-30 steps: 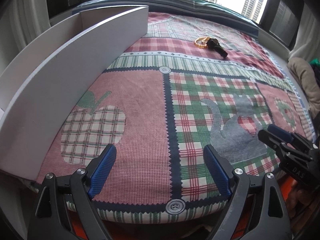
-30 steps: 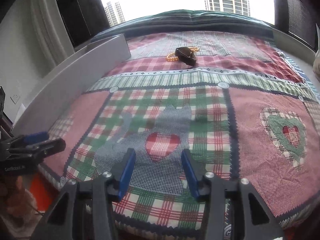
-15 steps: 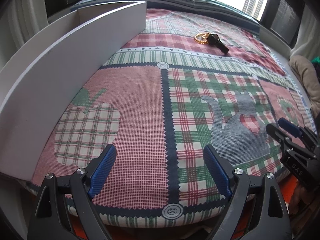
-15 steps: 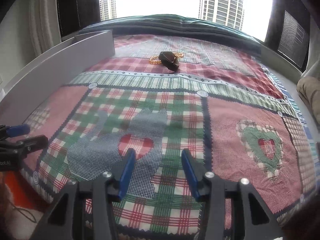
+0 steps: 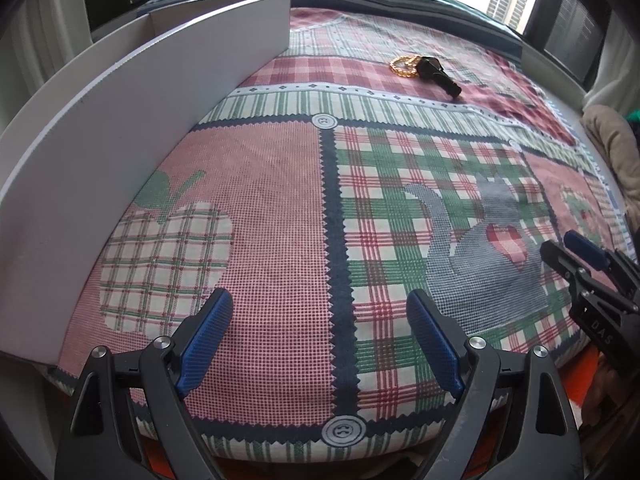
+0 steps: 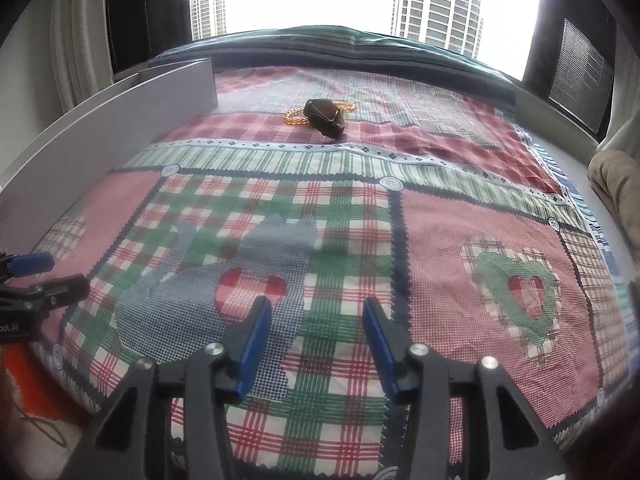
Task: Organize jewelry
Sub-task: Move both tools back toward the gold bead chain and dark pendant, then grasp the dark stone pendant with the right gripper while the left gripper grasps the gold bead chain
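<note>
white tray [image 5: 120, 128] flanking open patchwork cloth [image 5: 276, 208]

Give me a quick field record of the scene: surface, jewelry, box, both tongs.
surface: patchwork cloth with cat, heart and apple patches
jewelry: amber bead bracelet touching a dark wire-wrapped stone pendant, far side of cloth
box: white open tray along the cloth's left edge; contents hidden
left tongs: open wide, empty, over near edge
right tongs: partly open, empty, over cat patch
contact with jewelry: none
</note>
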The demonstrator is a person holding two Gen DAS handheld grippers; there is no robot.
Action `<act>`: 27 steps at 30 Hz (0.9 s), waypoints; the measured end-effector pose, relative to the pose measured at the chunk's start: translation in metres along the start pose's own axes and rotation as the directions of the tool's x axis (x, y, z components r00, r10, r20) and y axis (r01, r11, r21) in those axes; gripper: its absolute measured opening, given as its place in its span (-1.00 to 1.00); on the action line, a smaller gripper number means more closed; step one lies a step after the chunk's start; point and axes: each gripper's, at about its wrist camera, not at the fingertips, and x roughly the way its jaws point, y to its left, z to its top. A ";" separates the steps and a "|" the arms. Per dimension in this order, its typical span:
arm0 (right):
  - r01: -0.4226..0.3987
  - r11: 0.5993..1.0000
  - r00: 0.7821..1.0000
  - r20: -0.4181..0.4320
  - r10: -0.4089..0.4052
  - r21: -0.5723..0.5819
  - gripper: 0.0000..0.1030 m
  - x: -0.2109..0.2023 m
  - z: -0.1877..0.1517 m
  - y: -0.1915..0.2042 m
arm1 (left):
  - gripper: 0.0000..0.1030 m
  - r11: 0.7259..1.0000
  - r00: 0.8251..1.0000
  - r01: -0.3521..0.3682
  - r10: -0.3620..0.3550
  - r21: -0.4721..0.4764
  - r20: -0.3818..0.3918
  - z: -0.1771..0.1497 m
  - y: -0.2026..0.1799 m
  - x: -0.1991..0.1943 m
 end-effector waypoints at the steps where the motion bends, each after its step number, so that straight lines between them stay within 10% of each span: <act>1: 0.001 1.000 1.000 -0.002 -0.001 0.001 -0.06 0.001 0.000 0.000 | 0.74 1.000 1.000 0.000 0.000 0.000 -0.002 0.000 0.000 0.001; 14: -0.085 0.996 0.995 -0.055 0.086 0.019 -0.06 0.008 0.016 -0.009 | 0.74 1.000 1.000 0.001 0.000 -0.008 0.012 0.010 0.005 0.002; 19: -0.250 0.965 0.965 -0.055 0.255 0.082 -0.06 0.018 0.093 -0.046 | 0.74 0.999 1.000 0.013 -0.012 -0.034 0.025 0.017 0.013 0.003; 27: -0.204 0.979 0.973 -0.108 0.204 0.006 -0.07 0.149 0.209 -0.061 | 0.74 0.998 1.000 -0.001 0.001 -0.055 0.011 0.031 0.032 0.005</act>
